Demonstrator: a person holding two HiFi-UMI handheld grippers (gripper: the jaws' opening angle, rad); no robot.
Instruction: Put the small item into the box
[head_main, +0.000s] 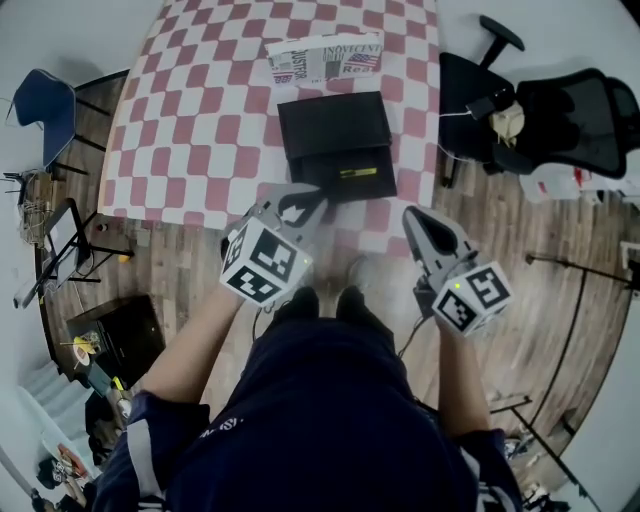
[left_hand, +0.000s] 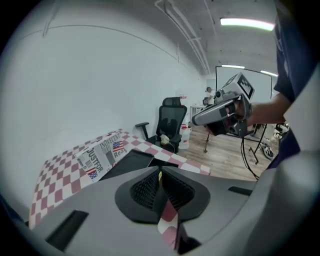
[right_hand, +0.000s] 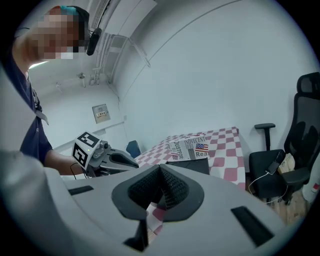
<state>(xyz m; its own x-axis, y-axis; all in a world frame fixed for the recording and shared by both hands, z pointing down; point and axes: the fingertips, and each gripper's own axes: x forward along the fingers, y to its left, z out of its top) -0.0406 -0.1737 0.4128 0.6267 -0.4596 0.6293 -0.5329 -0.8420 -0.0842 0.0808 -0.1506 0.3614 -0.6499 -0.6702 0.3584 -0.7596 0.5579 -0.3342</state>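
On worktop (head_main: 200, 120): box (head_main: 335, 140) near front edge, right of centre; newspaper-print package (head_main: 325, 58) just behind it, at far edge. Right of worktop: office chair (head_main: 560, 120). Far left: second chair (head_main: 45, 105). Just before box: left gripper (head_main: 305, 207), with right gripper (head_main: 415, 222) to its right.

I stood at the table draped in a red-and-white checked cloth (head_main: 200, 130). A floor of brown wooden planks (head_main: 560, 290) lay around it. To the table's right was a black mesh-backed office chair with armrests (head_main: 575, 115); to its left, a dark blue chair (head_main: 45, 105). Beyond the table rose a plain white wall (left_hand: 75, 90), and high above it glowed a long white ceiling strip light (left_hand: 247, 22).
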